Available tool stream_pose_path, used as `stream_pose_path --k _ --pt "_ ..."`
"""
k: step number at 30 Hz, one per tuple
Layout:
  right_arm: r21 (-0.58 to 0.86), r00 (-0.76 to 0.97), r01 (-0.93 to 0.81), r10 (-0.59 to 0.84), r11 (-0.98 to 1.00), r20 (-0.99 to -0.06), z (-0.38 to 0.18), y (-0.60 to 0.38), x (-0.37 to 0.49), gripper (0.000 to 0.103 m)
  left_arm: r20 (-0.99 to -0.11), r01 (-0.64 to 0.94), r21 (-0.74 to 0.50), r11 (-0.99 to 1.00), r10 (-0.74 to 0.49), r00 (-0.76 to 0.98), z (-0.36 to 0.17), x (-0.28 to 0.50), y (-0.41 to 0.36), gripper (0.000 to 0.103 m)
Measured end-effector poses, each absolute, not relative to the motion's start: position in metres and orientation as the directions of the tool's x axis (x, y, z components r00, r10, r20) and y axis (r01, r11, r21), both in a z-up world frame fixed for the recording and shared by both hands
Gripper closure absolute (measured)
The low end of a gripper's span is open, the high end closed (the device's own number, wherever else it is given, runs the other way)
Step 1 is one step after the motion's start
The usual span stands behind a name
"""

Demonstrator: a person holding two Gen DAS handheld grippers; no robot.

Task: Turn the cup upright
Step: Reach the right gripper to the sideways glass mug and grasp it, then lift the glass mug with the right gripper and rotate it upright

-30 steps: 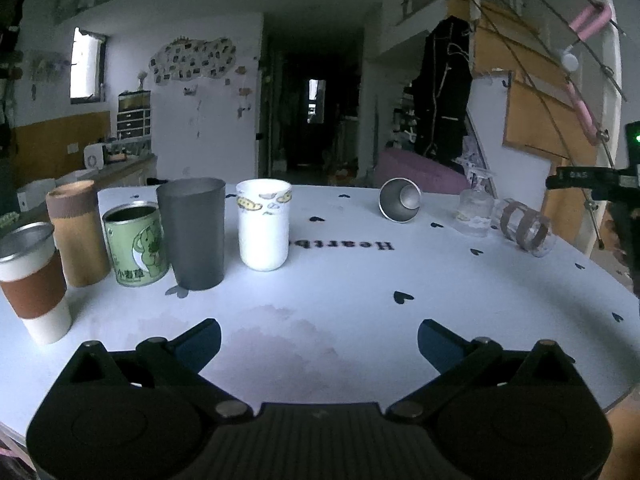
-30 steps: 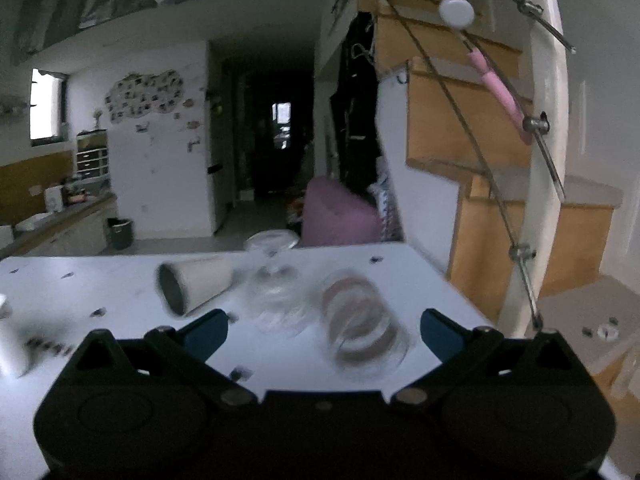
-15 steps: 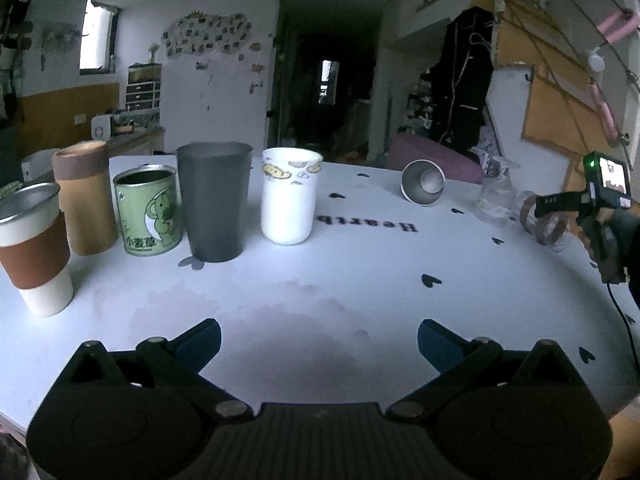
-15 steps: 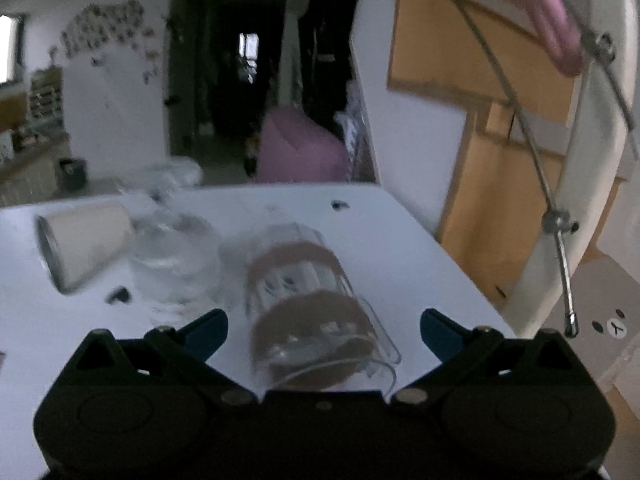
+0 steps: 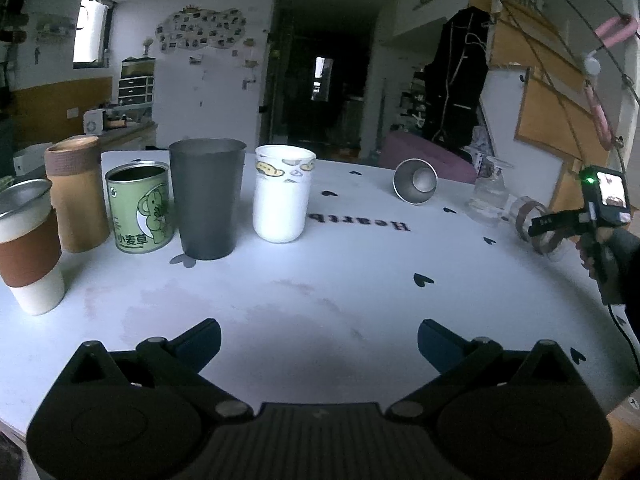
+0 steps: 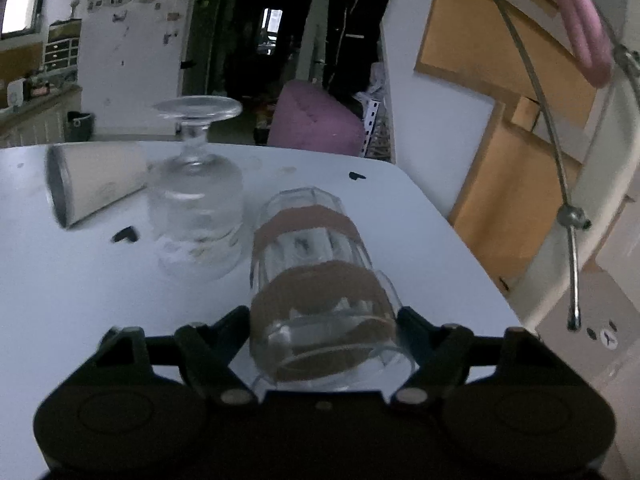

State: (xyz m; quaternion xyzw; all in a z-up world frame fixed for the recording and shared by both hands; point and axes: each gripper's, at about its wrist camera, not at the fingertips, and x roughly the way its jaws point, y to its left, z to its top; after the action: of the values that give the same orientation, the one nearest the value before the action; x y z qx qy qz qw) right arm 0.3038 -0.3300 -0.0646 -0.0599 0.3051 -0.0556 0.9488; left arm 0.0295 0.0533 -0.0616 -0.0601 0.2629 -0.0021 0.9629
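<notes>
The glass (image 6: 316, 280) lies on its side near the table's (image 6: 60, 300) right edge, mouth toward the right gripper (image 6: 322, 320), whose fingers flank it and look clenched on its banded wall (contact is blurred). Swinging it upright could knock the inverted goblet (image 6: 196, 200) just beside, or slip on smooth glass. The left gripper (image 5: 318, 338) hangs released.

The left hand-held gripper (image 5: 319, 342) has a matte black body with a ribbed centre panel, 2 round embossed discs, silver pivot screws and dark blue pads on its 2 angled fingers (image 5: 200, 338). The right hand-held gripper (image 6: 323, 322) is built alike in black, with the same silver screws. In the left wrist view it carries a small lit screen, a green light and a black cable, gripped by a dark-gloved hand (image 5: 604, 254).
</notes>
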Motion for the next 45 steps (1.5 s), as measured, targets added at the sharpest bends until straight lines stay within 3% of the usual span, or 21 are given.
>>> stream_pose_path --k 18,30,36,45 --pt "-0.081 0.858 -0.292 0.224 0.953 -0.463 -0.047 -0.243 0.103 0.025 -0.468 0.033 -0.134 0.990 -0.093 0.879 -0.051 0.015 0.042 0.000" --pt "-0.122 0.611 -0.764 0.650 0.634 -0.452 -0.051 -0.165 0.028 0.025 -0.460 0.003 -0.158 0.988 -0.076 0.885 -0.037 0.034 0.059 0.000" --pt "-0.183 0.537 -0.833 0.683 0.523 -0.495 -0.060 -0.160 0.011 0.026 -0.512 0.026 -0.197 0.980 -0.125 0.850 -0.034 0.072 0.064 0.000" --pt "-0.213 0.572 -0.810 0.655 0.546 -0.494 -0.056 -0.177 0.004 0.021 -0.615 0.056 -0.129 0.990 -0.124 0.779 -0.054 0.106 0.049 0.000"
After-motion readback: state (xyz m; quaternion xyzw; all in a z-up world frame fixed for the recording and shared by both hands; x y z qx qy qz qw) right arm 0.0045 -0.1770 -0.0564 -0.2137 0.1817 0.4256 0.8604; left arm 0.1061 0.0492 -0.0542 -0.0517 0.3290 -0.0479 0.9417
